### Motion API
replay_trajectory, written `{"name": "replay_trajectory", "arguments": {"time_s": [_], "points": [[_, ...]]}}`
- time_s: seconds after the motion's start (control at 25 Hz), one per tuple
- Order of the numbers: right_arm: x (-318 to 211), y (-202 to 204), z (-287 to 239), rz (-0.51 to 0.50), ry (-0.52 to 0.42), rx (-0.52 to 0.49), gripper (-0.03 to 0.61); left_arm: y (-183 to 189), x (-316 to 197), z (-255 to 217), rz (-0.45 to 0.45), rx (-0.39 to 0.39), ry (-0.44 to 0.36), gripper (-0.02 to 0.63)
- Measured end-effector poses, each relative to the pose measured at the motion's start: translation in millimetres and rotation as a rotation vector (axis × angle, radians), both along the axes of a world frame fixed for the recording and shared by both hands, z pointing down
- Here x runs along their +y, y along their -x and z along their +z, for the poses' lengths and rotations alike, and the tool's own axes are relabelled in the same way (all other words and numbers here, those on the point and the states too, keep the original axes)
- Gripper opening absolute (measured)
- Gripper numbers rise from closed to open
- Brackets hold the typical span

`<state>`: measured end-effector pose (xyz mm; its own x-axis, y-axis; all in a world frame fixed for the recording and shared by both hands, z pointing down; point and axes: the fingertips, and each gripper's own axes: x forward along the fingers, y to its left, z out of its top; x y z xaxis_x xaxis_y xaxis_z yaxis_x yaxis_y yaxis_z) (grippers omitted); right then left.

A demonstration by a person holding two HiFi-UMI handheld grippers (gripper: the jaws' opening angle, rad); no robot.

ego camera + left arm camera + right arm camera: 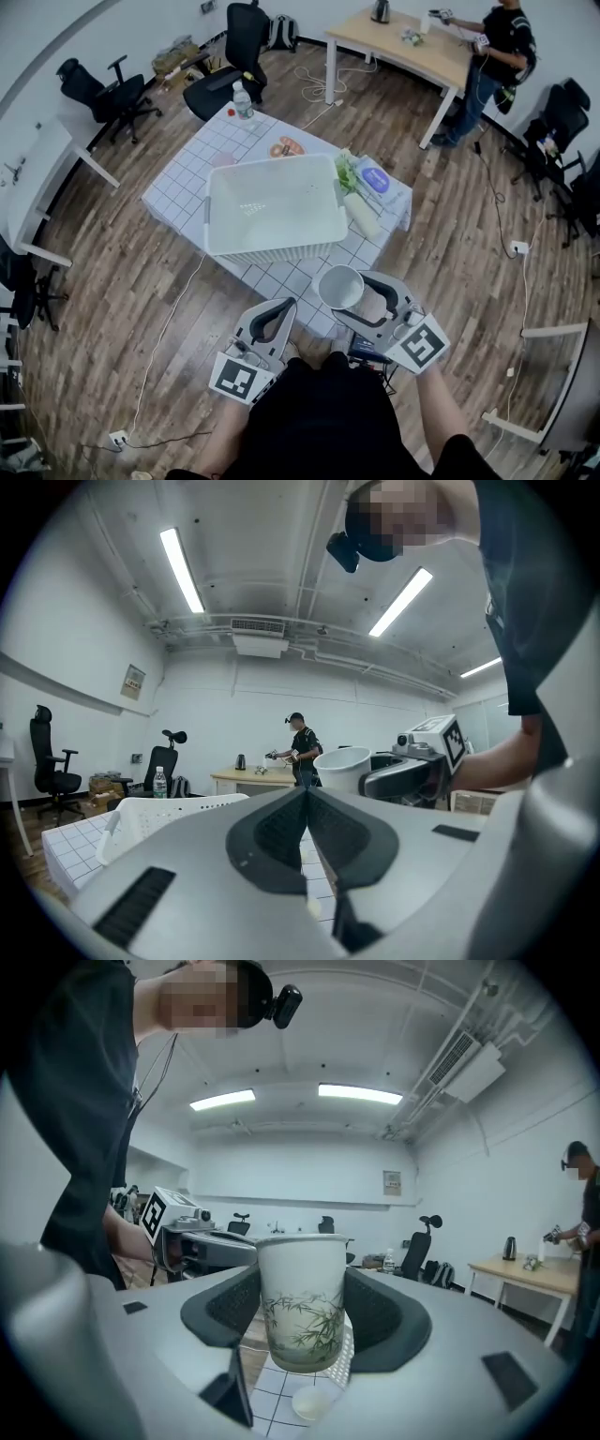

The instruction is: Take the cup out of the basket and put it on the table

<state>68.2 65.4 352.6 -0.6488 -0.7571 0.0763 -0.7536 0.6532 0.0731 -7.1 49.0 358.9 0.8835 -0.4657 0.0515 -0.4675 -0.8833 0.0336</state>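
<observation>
My right gripper (345,296) is shut on a white paper cup (340,287) and holds it upright over the near corner of the checkered table (187,178), just in front of the white basket (272,249). In the right gripper view the cup (302,1302), printed with green bamboo, sits between the two dark pads (225,1309). A small white round thing (309,1402) lies on the cloth below it. My left gripper (287,307) hangs shut and empty to the cup's left, near the table's edge; its jaws (307,797) meet in its own view, where the cup (342,767) shows at the right.
A water bottle (243,101) stands at the table's far corner. Packets and a green item (364,183) lie right of the basket. Office chairs (225,66) stand behind the table. A person (497,47) works at a wooden desk (403,42) far right. Cables run over the floor.
</observation>
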Motion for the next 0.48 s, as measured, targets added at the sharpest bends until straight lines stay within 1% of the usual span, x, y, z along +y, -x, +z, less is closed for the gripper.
{"name": "replay_trajectory", "arguments": {"time_s": [0.2, 0.32, 0.48], "points": [[18.8, 0.7, 7.5, 0.039, 0.02, -0.084, 0.293, -2.8, 9.4, 0.3, 0.018, 0.001, 0.022, 0.006], [30.5, -0.7, 19.3, 0.038, 0.061, -0.082, 0.293, -4.8, 15.6, 1.2, 0.026, 0.001, 0.033, 0.006], [37.4, 1.9, 19.7, 0.016, 0.068, -0.083, 0.29, -4.9, 20.5, 3.4, 0.027, 0.0, 0.043, 0.006]]}}
